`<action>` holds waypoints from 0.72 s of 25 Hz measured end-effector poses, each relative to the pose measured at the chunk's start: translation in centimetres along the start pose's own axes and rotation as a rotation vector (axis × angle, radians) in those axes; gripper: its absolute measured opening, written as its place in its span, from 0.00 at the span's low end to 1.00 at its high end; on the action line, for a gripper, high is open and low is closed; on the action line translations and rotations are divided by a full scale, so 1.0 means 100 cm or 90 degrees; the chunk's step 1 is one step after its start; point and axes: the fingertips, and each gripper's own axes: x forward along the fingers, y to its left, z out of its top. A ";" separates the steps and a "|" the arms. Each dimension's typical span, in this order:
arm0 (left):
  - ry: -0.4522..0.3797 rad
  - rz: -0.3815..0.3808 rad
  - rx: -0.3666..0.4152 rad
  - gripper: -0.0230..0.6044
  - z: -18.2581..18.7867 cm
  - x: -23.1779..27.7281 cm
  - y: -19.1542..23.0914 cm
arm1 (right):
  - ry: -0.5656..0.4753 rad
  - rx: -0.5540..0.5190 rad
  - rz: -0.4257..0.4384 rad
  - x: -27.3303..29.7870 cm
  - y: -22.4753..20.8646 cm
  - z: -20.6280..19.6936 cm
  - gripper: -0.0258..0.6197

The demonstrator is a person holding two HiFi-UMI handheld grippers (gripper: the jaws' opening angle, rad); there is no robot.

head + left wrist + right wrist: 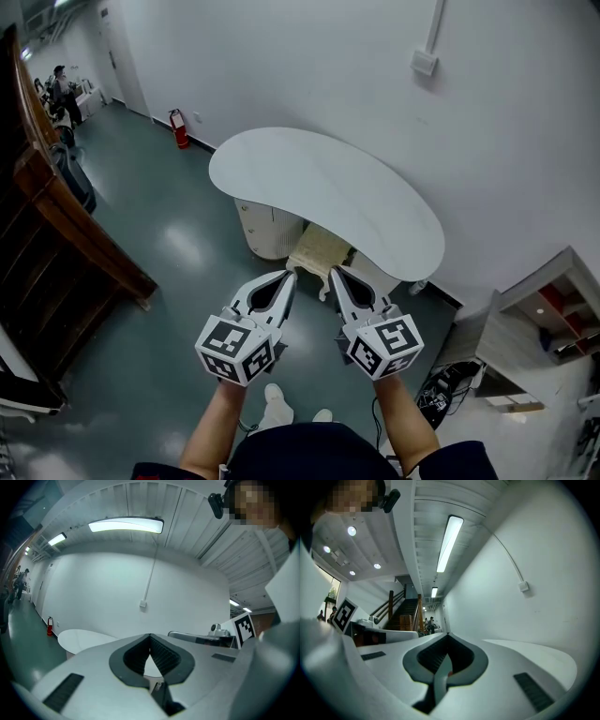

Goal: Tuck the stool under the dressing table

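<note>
White left hand-held gripper (290,276) and right hand-held gripper (334,273), black-and-white marker cubes (234,349), navy sleeves (452,460)

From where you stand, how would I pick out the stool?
Find the white kidney-shaped table against the wall. The stool pokes out beneath its front edge, beside a round white pedestal. Only it has a cream, fluffy seat.

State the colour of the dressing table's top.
Plain white, no pattern. The dressing table top shows best in the head view.

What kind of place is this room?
Probably a workshop or test hall, not a home: glossy grey floor, a fire extinguisher, a wooden staircase, and one lone dressing table.
</note>
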 end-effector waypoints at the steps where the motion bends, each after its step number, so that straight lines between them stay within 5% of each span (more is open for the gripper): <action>1: -0.002 0.002 0.002 0.05 0.000 -0.002 -0.006 | -0.005 0.006 0.004 -0.006 0.002 0.002 0.06; 18: -0.023 0.013 0.015 0.05 -0.011 -0.041 -0.096 | -0.016 -0.046 0.051 -0.095 0.045 0.007 0.06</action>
